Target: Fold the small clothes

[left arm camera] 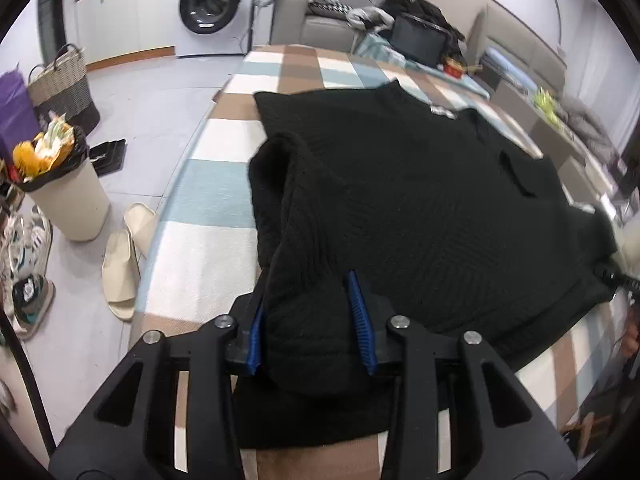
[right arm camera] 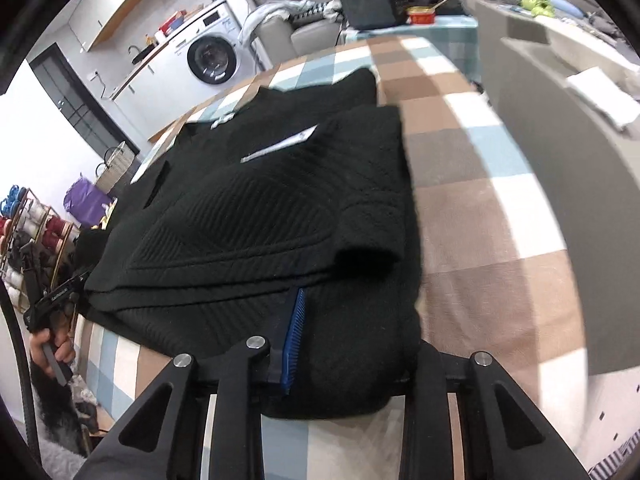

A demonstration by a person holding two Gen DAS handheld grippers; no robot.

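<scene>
As the black knit sweater [left arm camera: 420, 200] lay mid-frame on the checked cloth [left arm camera: 224, 184], soft and thick, your left gripper [left arm camera: 312, 324] and right gripper [right arm camera: 352, 344] each clamped, partly closed, its bunched near hem.

Black sweater [right arm camera: 280, 220] hides right hand-held gripper's [right arm camera: 348, 344] right finger

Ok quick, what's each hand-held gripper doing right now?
Left hand-held gripper: closed on a bunched fold of the black sweater.
Right hand-held gripper: closed on the sweater's near edge.
</scene>
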